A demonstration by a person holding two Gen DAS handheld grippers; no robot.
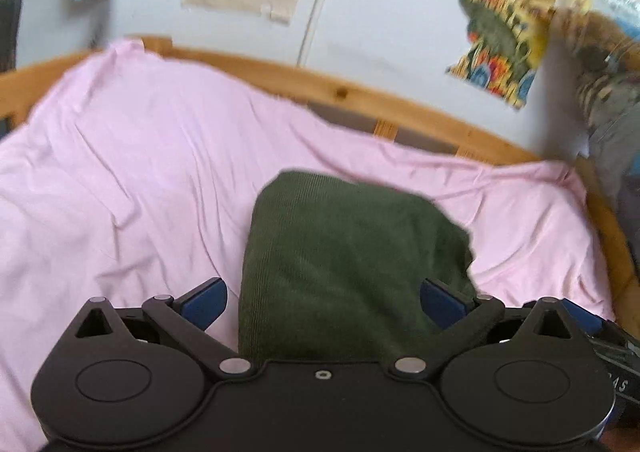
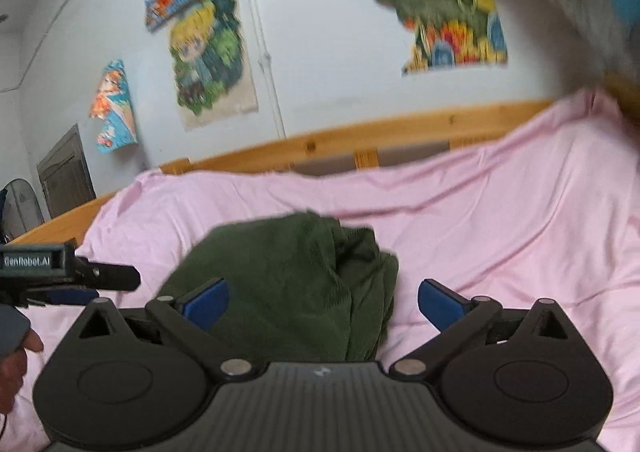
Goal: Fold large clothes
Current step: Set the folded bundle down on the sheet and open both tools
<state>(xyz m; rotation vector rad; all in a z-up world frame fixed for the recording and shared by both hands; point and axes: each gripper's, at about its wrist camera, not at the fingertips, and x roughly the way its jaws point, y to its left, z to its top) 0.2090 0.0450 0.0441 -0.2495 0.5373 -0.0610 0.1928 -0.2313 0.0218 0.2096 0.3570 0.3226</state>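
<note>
The folded dark green garment [image 1: 352, 264] lies on the pink sheet [image 1: 132, 155] in the lower middle of both views, and neither tool holds it. In the left wrist view the left gripper [image 1: 324, 302] has its blue pads [image 1: 204, 302] spread wide, the garment's near part showing between them with no pad pressing on it; the cloth looks like one smooth, rounded block with fine ribbing. The right wrist view shows what that one hides: the stacked, rumpled fold edges on the garment's right side [image 2: 360, 284]. The right gripper [image 2: 323, 302] is likewise wide apart and empty, its left pad in front of the cloth, its right pad over bare sheet. Only this view catches the left gripper from outside [image 2: 72, 276], at the left edge, pointing toward the right of the frame just above the sheet, with part of a person's hand [image 2: 16, 356] below it at the lower left. Its body carries a label reading "GenRobot.AI". At the lower right edge of the left view the letters "AS" show on a dark part; the rest is cut off. Both views are blurred toward the wooden bed rail [image 1: 360, 91] and the colourful posters [image 2: 208, 55] on the pale wall.
</note>
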